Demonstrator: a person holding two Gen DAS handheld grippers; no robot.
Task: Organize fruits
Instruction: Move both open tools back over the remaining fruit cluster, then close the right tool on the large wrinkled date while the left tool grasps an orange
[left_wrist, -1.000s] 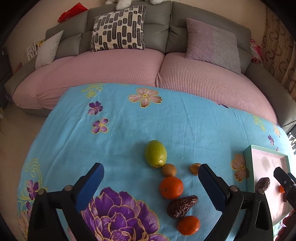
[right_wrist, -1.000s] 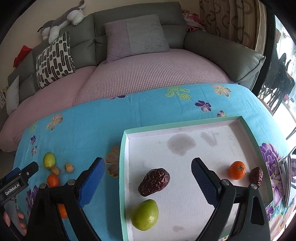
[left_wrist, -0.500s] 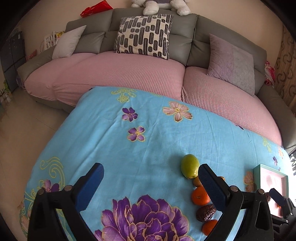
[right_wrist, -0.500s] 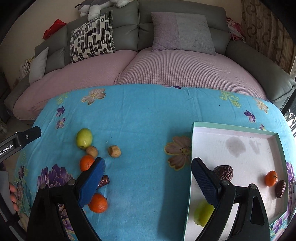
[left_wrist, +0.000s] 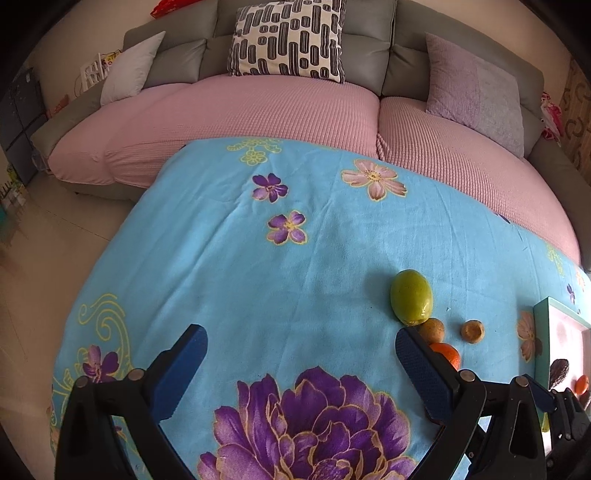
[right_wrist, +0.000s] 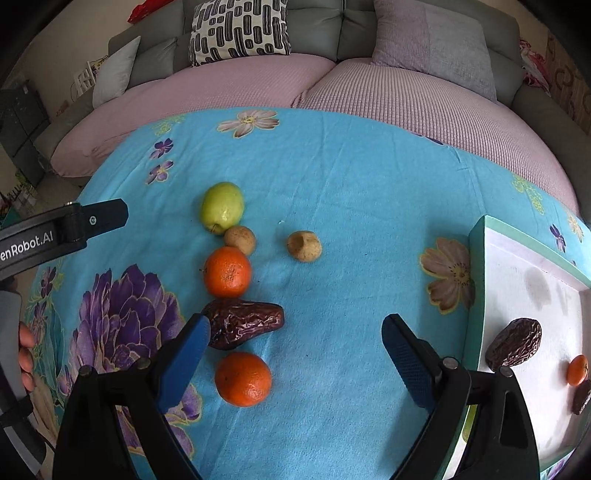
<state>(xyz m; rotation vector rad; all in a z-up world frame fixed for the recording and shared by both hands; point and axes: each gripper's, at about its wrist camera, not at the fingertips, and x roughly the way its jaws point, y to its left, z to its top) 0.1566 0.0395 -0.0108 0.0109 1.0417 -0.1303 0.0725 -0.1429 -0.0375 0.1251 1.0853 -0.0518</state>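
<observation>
On the blue flowered cloth lie a green fruit (right_wrist: 222, 206), two small brown fruits (right_wrist: 240, 240) (right_wrist: 304, 246), two oranges (right_wrist: 227, 272) (right_wrist: 243, 379) and a dark date (right_wrist: 243, 324). My right gripper (right_wrist: 295, 350) is open and empty just above the cloth, right of the date and the near orange. A green-rimmed white tray (right_wrist: 476, 295) at the right holds a date (right_wrist: 513, 344), a small orange (right_wrist: 577, 370) and another dark fruit. My left gripper (left_wrist: 299, 362) is open and empty left of the green fruit (left_wrist: 411, 300); it also shows in the right wrist view (right_wrist: 62, 230).
A grey sofa with pink covers (left_wrist: 258, 107) curves behind the table, with a patterned cushion (left_wrist: 288, 37) and a lilac cushion (right_wrist: 428, 40). The floor (left_wrist: 44, 251) lies beyond the table's left edge. A big purple flower print (left_wrist: 314, 424) lies under my left gripper.
My right gripper has swung left from over the tray to the loose fruits. My left gripper has shifted left; the fruits now sit at its right finger.
</observation>
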